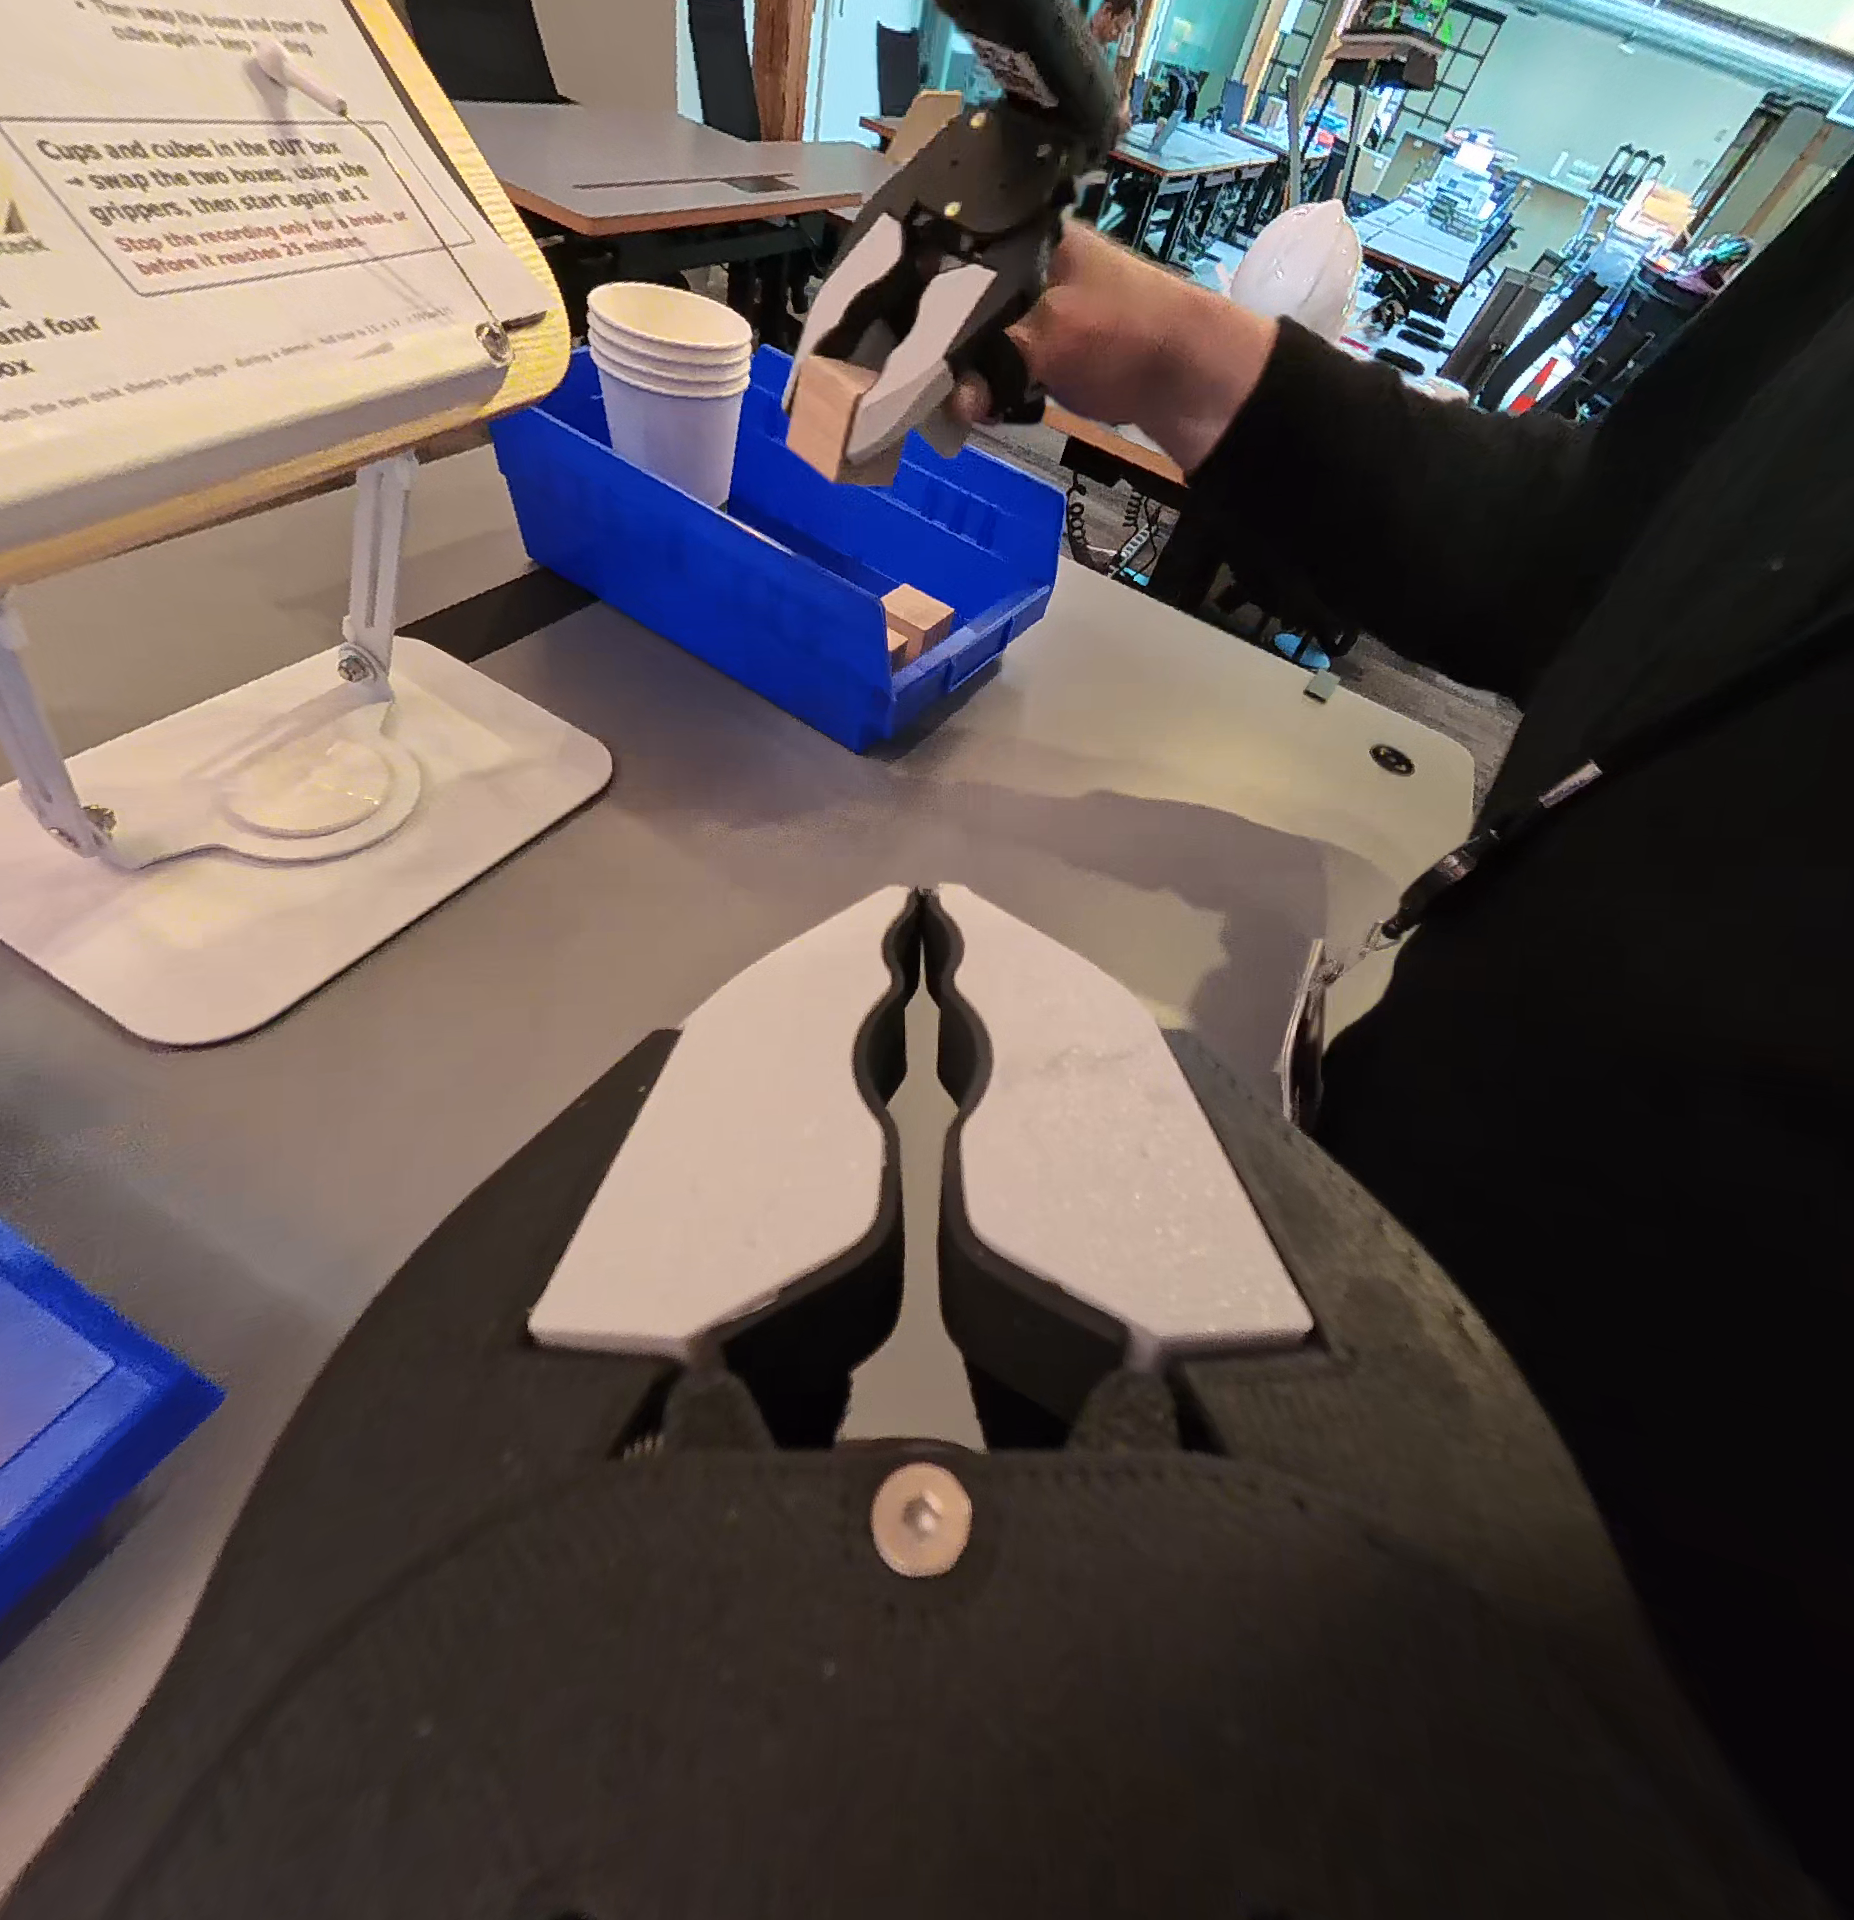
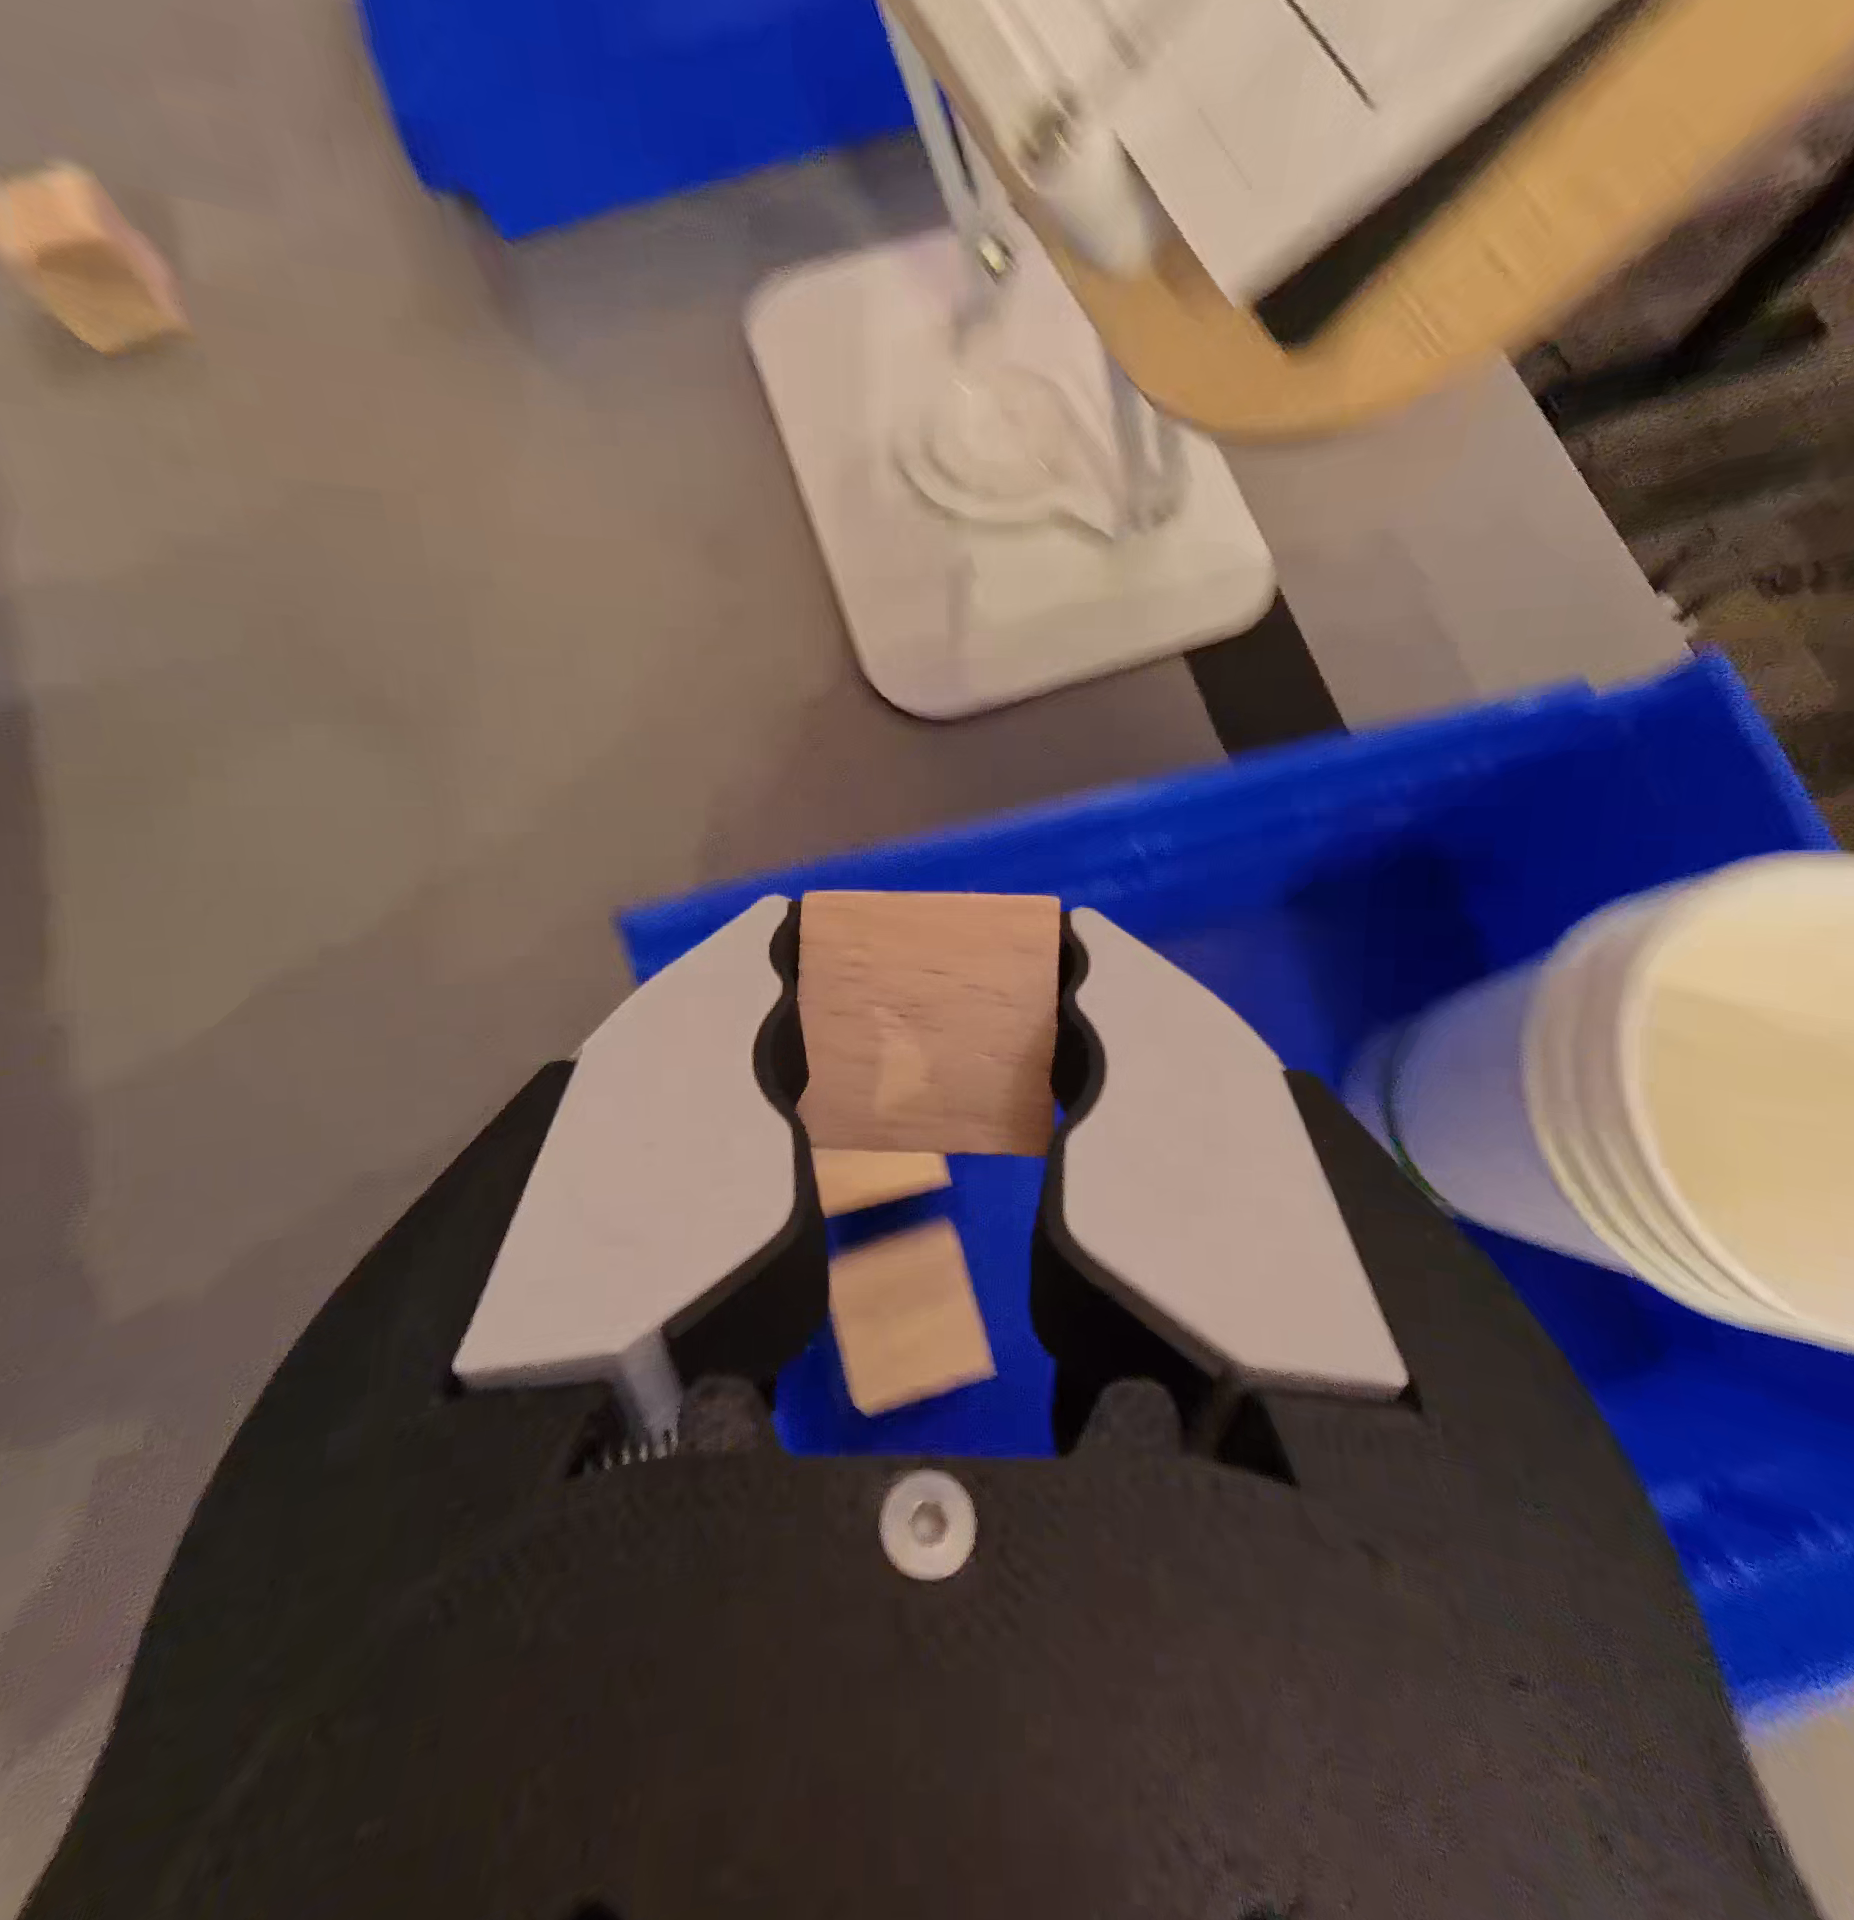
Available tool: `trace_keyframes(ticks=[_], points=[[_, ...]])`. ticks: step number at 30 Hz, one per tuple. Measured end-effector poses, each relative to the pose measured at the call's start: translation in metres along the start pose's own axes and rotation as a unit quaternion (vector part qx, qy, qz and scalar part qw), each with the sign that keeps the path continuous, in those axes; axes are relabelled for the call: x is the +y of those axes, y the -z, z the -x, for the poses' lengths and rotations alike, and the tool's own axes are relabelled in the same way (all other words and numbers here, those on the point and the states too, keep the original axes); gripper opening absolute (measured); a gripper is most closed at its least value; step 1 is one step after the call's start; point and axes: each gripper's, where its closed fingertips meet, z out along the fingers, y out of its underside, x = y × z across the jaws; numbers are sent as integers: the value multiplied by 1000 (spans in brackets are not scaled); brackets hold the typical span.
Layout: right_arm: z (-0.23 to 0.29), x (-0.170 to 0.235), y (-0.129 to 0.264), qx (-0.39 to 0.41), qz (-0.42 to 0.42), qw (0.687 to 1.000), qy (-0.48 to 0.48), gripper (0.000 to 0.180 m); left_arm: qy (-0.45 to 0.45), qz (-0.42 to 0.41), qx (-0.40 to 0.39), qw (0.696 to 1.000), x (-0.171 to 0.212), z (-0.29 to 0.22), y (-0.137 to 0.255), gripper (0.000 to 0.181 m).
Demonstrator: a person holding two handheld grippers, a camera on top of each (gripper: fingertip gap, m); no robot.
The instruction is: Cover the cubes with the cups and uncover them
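Left wrist view: we note our left gripper (image 1: 921,894) low over the grey tabletop (image 1: 757,862), fingertips pressed together and holding nothing. Ahead of it the right gripper (image 1: 869,431) hangs in the air above the blue bin (image 1: 715,613), clenched on a wooden cube (image 1: 827,421). Inside the bin, a stack of white paper cups (image 1: 674,384) stands at the far end and more wooden cubes (image 1: 918,623) lie at the near end. A white stand (image 1: 279,821) carrying an instruction board (image 1: 216,239) sits left of the bin; the corner of a second blue bin (image 1: 61,1434) shows at lower left. Behind: an open workroom with desks and chairs. Right wrist view (motion-blurred): the cube (image 2: 928,1023) sits squarely between the right gripper (image 2: 928,935) fingers, gripped on two opposite faces, with the bin wall (image 2: 1214,831) directly beneath and beyond. Two spare cubes (image 2: 902,1309) lie on the bin floor under the jaws; the cup stack (image 2: 1671,1122) lies to the right. One lone cube (image 2: 76,260) already rests on the bare table, well off to the upper left. We judge the held cube must travel over the bin wall toward that open table side; the right gripper alone is placed for it.
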Motion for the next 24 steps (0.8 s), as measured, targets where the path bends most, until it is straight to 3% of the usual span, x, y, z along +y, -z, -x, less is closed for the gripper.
trace_keyframes(ticks=[5,12,24], points=[[-36,49,-18,-1,65,998,5,46,-1,13,7,1000,0,-1,-12,0],[-37,69,-54,-31,110,993,34,46,6,22,2,1000,3,0,-14,0],[-37,95,-78,-63,176,981,53,46,15,28,2,999,11,6,-14,0]])
